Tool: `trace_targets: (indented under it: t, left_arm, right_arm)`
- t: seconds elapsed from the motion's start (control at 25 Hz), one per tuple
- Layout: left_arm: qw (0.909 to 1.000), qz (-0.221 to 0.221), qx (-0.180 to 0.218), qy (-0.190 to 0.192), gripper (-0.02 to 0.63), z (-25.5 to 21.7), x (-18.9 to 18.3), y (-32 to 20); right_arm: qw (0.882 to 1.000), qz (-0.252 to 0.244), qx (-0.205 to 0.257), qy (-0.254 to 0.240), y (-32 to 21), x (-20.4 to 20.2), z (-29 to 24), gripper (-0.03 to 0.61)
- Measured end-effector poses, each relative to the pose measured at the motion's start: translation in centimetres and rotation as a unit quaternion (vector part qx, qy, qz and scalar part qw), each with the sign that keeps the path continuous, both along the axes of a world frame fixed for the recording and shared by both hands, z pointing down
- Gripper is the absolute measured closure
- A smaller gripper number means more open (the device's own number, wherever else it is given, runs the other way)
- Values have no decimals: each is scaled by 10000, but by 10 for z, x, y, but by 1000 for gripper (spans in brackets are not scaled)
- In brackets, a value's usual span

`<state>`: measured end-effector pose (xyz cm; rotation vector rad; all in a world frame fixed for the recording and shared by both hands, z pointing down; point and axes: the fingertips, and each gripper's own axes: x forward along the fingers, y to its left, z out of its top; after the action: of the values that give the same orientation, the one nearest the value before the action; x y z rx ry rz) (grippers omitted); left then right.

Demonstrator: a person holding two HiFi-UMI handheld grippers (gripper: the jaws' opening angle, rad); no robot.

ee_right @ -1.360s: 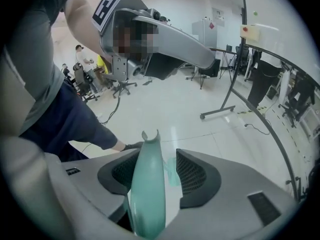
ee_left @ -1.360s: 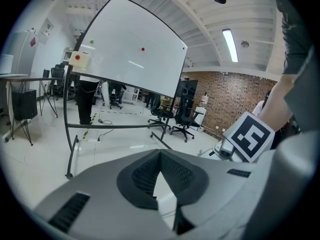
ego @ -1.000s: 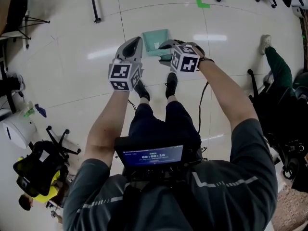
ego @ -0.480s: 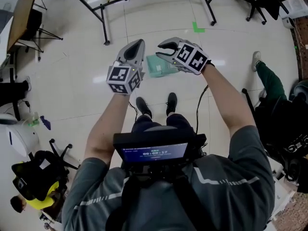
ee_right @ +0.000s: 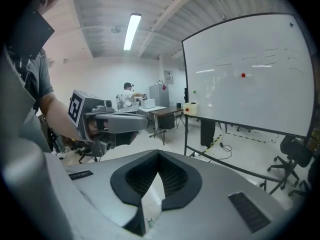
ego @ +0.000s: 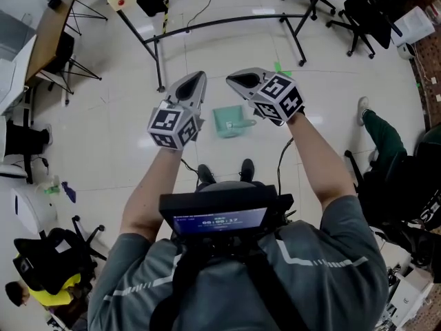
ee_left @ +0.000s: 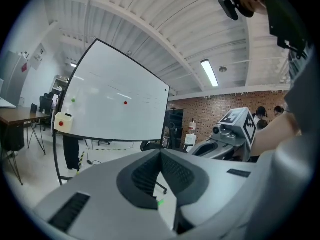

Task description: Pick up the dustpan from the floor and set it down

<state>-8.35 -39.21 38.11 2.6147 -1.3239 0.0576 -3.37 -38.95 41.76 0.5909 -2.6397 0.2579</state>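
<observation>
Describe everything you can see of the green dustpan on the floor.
The dustpan is pale teal and looks like plastic: a flat, squarish tray with low raised walls and what seems a short handle on its right side in the head view. It lies flat on the pale glossy floor, just ahead of the person's shoes. Only the floor touches it.

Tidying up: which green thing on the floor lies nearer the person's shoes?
The pale teal dustpan, just ahead of the shoes; the small bright green mark lies farther off.
</observation>
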Motion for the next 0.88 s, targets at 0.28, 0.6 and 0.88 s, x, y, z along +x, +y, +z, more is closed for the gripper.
trace_targets:
  t: [0.28, 0.6, 0.88]
  left_arm:
    - [9999, 94, 65, 62, 586, -33, 20, 17]
    - [9995, -207, 242, 65, 586, -77, 57, 50]
    - [9975, -596, 386, -19, 586, -101, 21, 106]
  right_arm:
    - [9998, 48, 186, -75, 12, 17, -32, 558]
    - [9993, 54, 291, -215, 26, 69, -64, 558]
    - [9967, -171, 585, -534, 68, 48, -100, 558]
